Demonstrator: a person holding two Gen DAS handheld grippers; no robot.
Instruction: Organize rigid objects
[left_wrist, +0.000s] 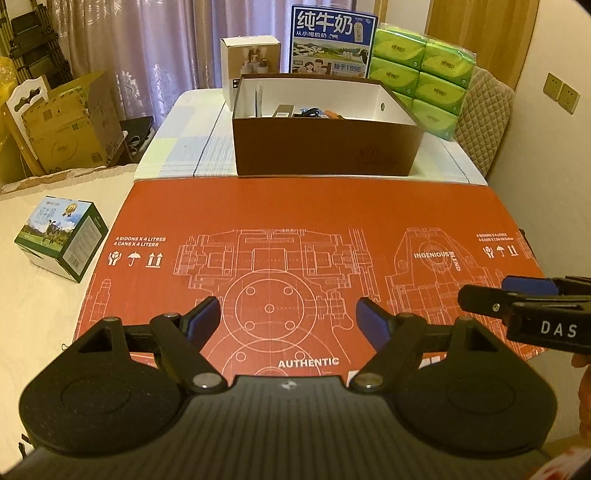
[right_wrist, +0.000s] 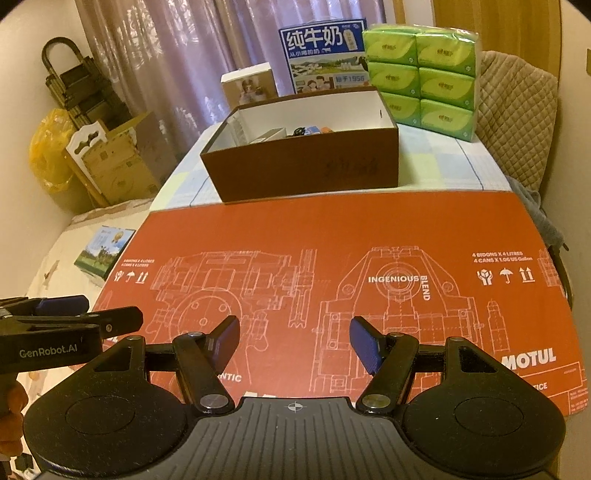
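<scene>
A brown open box (left_wrist: 321, 147) with a white inside stands past the far edge of a red printed cardboard sheet (left_wrist: 295, 221). Several small items (left_wrist: 306, 112) lie in it. It also shows in the right wrist view (right_wrist: 306, 166). My left gripper (left_wrist: 290, 317) is open and empty above the near part of the sheet. My right gripper (right_wrist: 293, 341) is open and empty beside it, also over the sheet (right_wrist: 332, 236). Each gripper shows in the other's view, the right one (left_wrist: 517, 295) and the left one (right_wrist: 85, 314).
Behind the box stand a blue milk carton (left_wrist: 332, 40), a small white-and-tan box (left_wrist: 251, 59) and stacked green tissue packs (left_wrist: 424, 70). A small green milk box (left_wrist: 61, 240) lies on the pale surface at left. Cardboard boxes (left_wrist: 62, 122) stand by the curtain. A quilted chair back (right_wrist: 517, 122) is at right.
</scene>
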